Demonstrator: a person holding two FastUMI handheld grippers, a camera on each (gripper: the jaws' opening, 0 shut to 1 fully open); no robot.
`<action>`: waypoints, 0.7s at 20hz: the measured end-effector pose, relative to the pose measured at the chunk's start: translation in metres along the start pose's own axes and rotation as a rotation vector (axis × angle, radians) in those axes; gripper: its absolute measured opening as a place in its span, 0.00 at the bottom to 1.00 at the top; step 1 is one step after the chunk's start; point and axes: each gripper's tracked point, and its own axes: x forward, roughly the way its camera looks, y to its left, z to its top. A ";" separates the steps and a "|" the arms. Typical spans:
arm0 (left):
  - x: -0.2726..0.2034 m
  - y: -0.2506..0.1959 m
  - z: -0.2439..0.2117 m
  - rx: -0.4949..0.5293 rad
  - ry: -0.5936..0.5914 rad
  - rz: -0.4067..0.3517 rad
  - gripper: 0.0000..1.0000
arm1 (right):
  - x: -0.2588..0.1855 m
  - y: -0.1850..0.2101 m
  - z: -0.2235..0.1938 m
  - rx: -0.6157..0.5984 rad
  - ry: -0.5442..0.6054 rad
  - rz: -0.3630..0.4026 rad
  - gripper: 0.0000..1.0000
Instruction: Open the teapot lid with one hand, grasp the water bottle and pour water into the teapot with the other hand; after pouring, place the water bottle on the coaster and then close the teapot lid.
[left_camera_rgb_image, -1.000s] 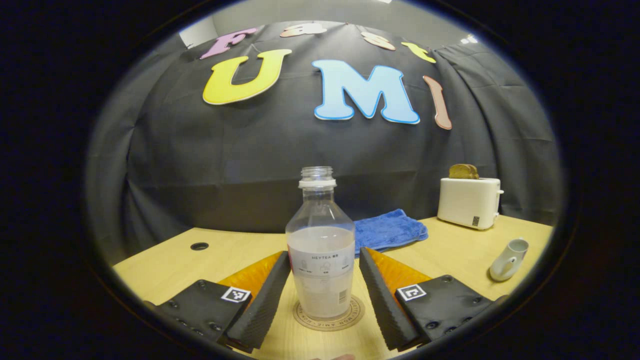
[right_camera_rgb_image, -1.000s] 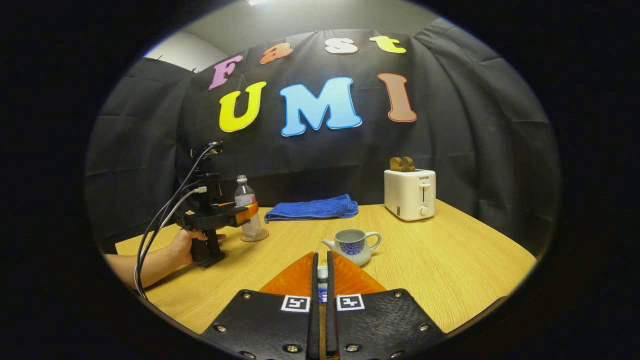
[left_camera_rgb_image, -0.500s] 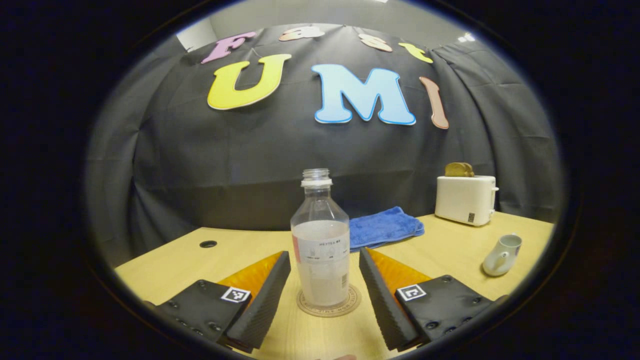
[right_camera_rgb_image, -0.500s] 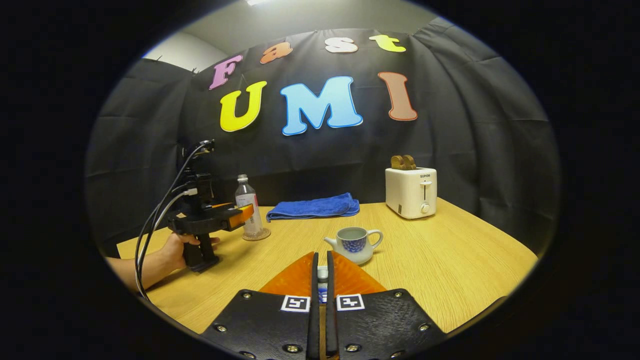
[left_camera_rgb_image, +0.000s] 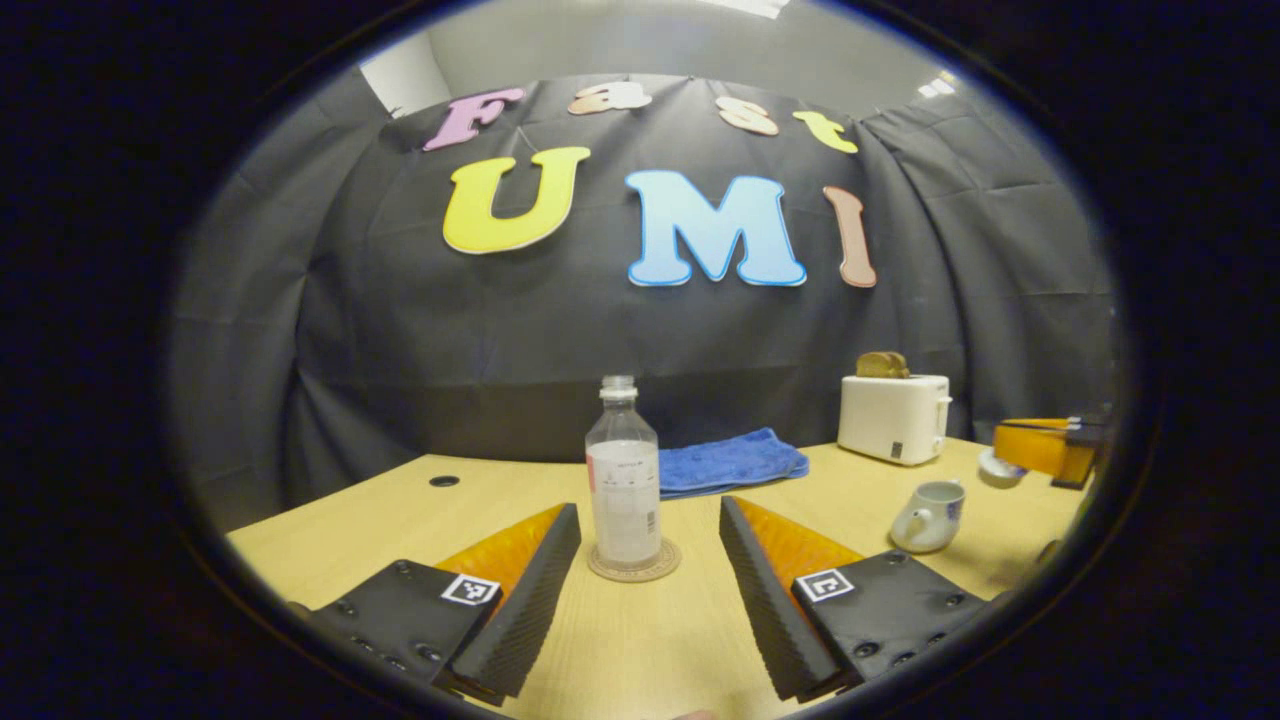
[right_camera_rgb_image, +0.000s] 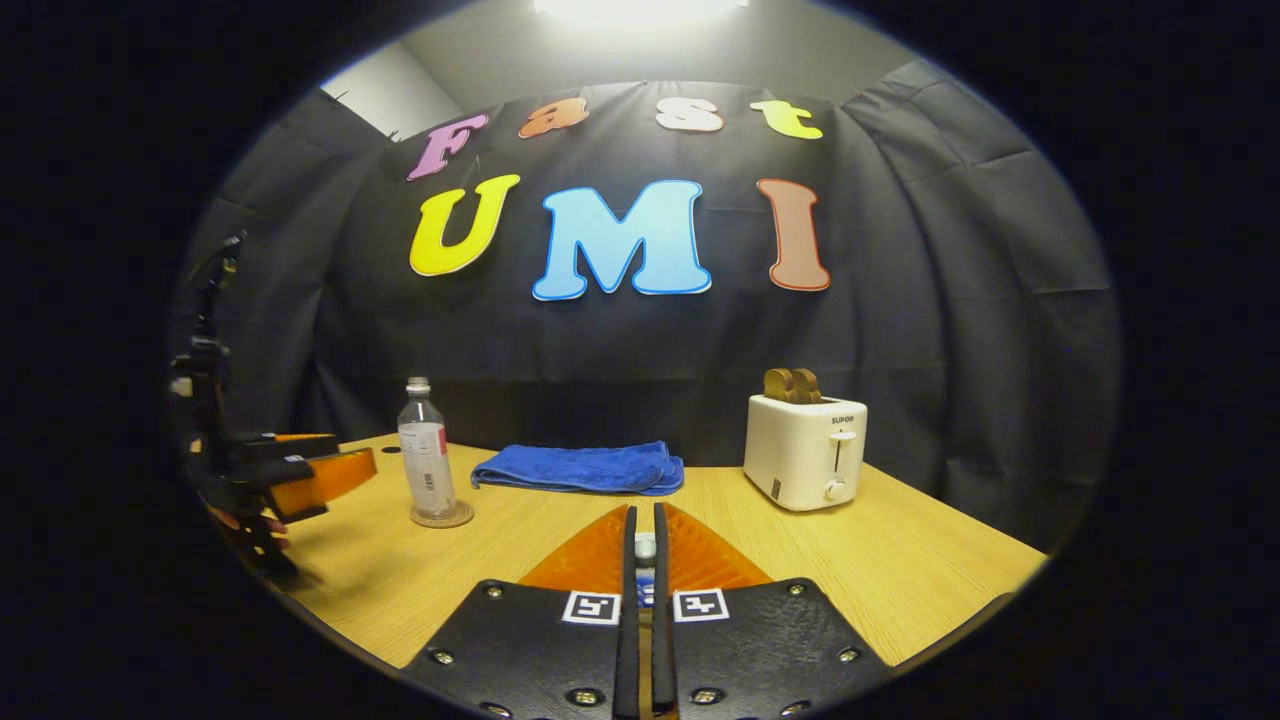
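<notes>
Water bottle (left_camera_rgb_image: 622, 470) upright on coaster (left_camera_rgb_image: 633, 561); left gripper (left_camera_rgb_image: 648, 520) wide open, empty; right gripper (right_camera_rgb_image: 640, 530) clamps a mostly hidden teapot lid (right_camera_rgb_image: 645, 546).

Right gripper (right_camera_rgb_image: 645, 545) low in front, its two fingers pressed close together on a small lid (right_camera_rgb_image: 645, 547) caught between them. Over at the left edge, the left gripper (right_camera_rgb_image: 330, 472) hovers with fingers pointing toward the water bottle (right_camera_rgb_image: 426, 463), apart from it. The bottle stands upright and uncapped on a round coaster (right_camera_rgb_image: 441, 517). Folded blue towel (right_camera_rgb_image: 580, 467) behind, white toaster (right_camera_rgb_image: 805, 451) with bread on the wooden table (right_camera_rgb_image: 900, 560).
</notes>
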 end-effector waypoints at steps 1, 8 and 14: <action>-0.010 -0.005 0.008 0.003 -0.017 -0.006 0.98 | 0.011 -0.002 -0.007 0.008 0.021 -0.004 0.05; -0.037 -0.028 0.010 -0.057 -0.072 -0.044 1.00 | 0.043 -0.003 -0.021 -0.004 0.058 -0.042 0.05; -0.048 -0.019 0.001 -0.044 -0.057 -0.018 0.99 | 0.051 -0.004 -0.037 0.004 0.102 -0.053 0.05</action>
